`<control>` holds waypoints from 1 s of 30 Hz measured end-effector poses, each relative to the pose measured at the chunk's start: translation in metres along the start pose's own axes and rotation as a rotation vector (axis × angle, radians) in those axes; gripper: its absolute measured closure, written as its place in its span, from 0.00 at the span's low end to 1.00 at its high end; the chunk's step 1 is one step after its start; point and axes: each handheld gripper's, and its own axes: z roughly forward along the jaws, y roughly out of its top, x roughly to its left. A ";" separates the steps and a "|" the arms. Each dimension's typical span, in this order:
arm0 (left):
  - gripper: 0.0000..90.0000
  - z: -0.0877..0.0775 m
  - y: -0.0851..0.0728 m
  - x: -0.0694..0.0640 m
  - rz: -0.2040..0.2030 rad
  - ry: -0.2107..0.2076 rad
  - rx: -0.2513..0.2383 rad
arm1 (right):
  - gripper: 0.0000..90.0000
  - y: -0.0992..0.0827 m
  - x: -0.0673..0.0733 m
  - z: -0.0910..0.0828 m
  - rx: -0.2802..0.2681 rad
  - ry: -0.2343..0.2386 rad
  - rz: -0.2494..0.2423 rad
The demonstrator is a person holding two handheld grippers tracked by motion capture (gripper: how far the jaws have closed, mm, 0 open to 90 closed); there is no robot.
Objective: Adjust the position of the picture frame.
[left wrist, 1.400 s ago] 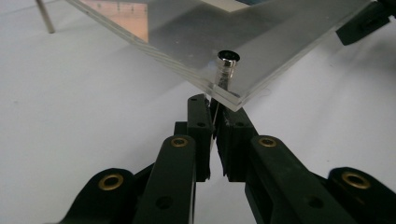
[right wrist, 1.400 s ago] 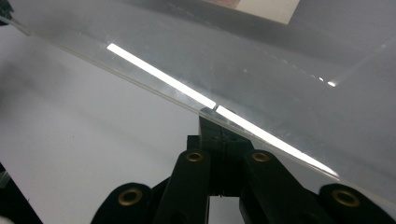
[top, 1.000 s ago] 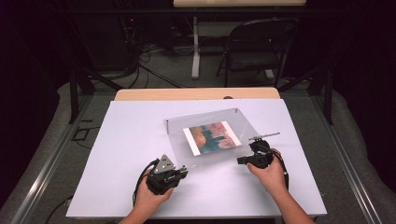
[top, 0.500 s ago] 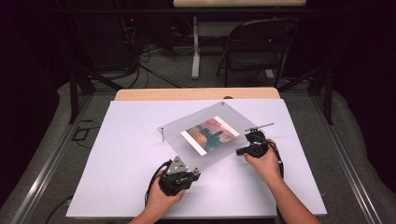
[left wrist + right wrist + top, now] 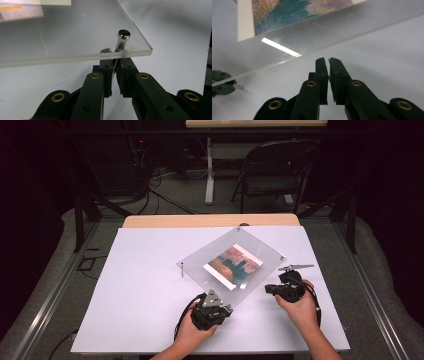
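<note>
A clear acrylic plate (image 5: 200, 264) with a colourful picture (image 5: 232, 266) in it stands on short metal pins on the white table (image 5: 140, 310). My left gripper (image 5: 226, 306) is at the plate's near corner. In the left gripper view its jaws (image 5: 114, 61) are shut on the thin lower end of the capped corner pin (image 5: 122, 40), just under the plate (image 5: 62, 37). My right gripper (image 5: 267, 289) lies beside the plate's near right edge. Its jaws (image 5: 326, 60) have just been opening; a narrow gap holds nothing, and the plate edge (image 5: 324, 32) lies just past the tips.
A thin metal rod (image 5: 296, 267) lies on the table behind the right hand. Another pin (image 5: 182, 269) stands at the plate's left corner. A folding chair (image 5: 272, 170) and cables are on the floor beyond the table's wooden far edge (image 5: 210, 220).
The plate has turned and slid to the right. The left gripper has moved right along the table's near side with the plate's near corner. The right gripper has shifted slightly right, off the plate.
</note>
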 end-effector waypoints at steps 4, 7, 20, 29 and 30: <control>0.85 -0.004 -0.001 0.003 -0.036 -0.017 0.016 | 0.85 -0.014 0.009 -0.008 -0.039 0.021 -0.041; 0.77 -0.017 -0.005 0.006 -0.033 -0.015 0.019 | 0.79 -0.023 0.017 -0.013 -0.080 0.025 -0.098; 0.41 -0.077 -0.028 0.068 -0.136 0.190 -0.105 | 0.45 -0.039 0.039 -0.016 -0.163 0.013 -0.192; 0.40 -0.082 -0.031 0.116 -0.178 0.327 -0.105 | 0.44 -0.042 0.042 -0.019 -0.210 -0.005 -0.212; 0.40 -0.081 -0.031 0.122 -0.184 0.330 -0.110 | 0.45 -0.042 0.042 -0.019 -0.214 -0.003 -0.215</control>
